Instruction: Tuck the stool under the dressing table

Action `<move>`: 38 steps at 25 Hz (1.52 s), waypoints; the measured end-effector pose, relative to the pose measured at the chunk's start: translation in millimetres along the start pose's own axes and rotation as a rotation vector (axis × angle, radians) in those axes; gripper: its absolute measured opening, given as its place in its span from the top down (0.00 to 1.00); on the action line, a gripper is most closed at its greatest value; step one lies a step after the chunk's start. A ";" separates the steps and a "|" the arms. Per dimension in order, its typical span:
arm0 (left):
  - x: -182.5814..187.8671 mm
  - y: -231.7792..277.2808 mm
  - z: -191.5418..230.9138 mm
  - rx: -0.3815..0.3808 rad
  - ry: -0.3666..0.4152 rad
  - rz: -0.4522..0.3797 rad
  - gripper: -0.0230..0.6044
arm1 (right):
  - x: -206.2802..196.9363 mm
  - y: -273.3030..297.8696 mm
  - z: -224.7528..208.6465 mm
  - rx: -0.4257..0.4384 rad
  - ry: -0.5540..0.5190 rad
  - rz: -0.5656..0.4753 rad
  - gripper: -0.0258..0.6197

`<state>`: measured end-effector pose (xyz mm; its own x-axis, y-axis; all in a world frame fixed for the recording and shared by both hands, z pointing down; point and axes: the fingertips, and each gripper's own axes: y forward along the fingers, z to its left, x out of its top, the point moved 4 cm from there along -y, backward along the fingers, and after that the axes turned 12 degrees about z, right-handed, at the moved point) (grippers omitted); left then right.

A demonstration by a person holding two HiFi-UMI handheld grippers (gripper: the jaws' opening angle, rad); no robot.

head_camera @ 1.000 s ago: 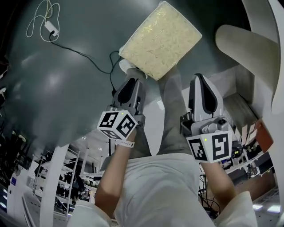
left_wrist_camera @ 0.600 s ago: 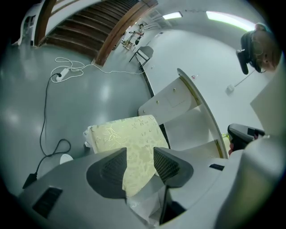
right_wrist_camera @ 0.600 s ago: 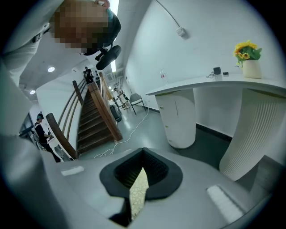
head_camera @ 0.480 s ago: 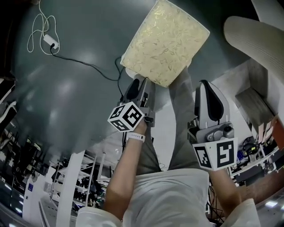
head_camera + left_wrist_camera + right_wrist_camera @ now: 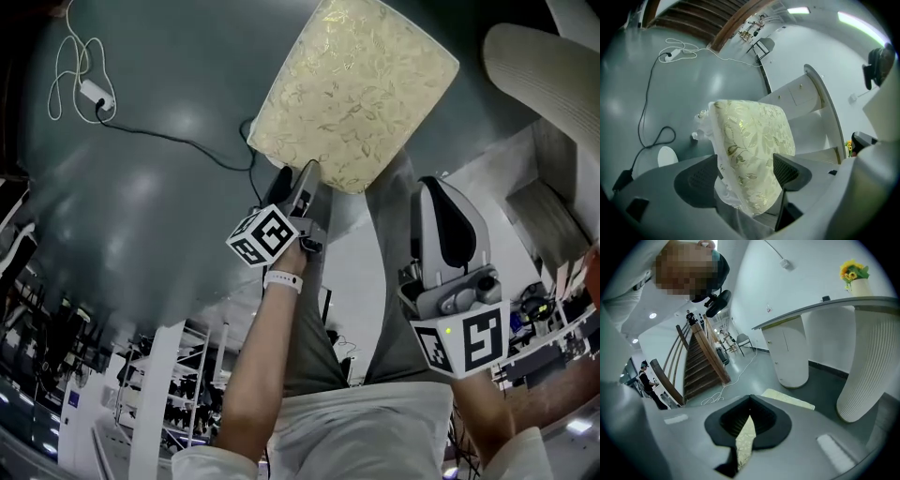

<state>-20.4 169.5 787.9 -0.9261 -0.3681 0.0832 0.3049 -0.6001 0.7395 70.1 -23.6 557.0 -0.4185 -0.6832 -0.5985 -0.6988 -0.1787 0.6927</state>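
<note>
Fingers (image 5: pixel 787 171) of left gripper (image 5: pixel 745 176) are spread & opening, w/ the near edge of the stool (image 5: pixel 750 140) btwn them; pads sit either side of the cushion, not pressing. Fingers (image 5: pixel 761 420) of right gripper (image 5: pixel 749 420) are clenched on a thin edge of the same cushion, a cream strip caught btwn the pads.

Head view: stool (image 5: pixel 352 89) is a cream, leaf-patterned cushion w/ a white frill, in front of the person, tilted. Left gripper (image 5: pixel 298 187) is at its lower left edge, right gripper (image 5: pixel 439 211) at its lower right. Stool legs not visible, so can't tell if it rests on the floor (image 5: pixel 141 187).

Dressing table (image 5: pixel 548 80), white w/ ribbed curved leg, stands to the right of the stool, apart from it. Right gripper view shows its counter (image 5: pixel 825 305) w/ yellow flowers (image 5: pixel 855 270) on top. White cable (image 5: pixel 84 84) lies on the grey floor, far left.
</note>
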 end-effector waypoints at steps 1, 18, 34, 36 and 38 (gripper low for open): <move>-2.2 5.5 3.6 -0.025 -0.017 0.009 0.40 | -1.6 2.4 -1.0 0.000 0.000 0.001 0.95; 8.4 27.4 7.3 -0.113 0.042 0.124 0.37 | -4.2 23.3 -22.8 0.003 0.066 0.007 0.95; 60.8 60.5 -27.0 -0.100 0.131 0.146 0.37 | 13.6 22.0 -70.3 0.011 0.106 0.006 0.95; 64.5 59.3 -32.2 -0.103 0.145 0.163 0.37 | 13.6 13.9 -71.8 0.011 0.106 0.003 0.95; 67.6 58.8 -35.5 -0.102 0.157 0.172 0.37 | 14.6 7.1 -74.0 0.013 0.103 0.003 0.95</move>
<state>-57.1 84.1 813.4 -0.8153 -0.5718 0.0909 0.4828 -0.5848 0.6519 101.9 -87.2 583.0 -0.3593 -0.7529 -0.5514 -0.7051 -0.1681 0.6889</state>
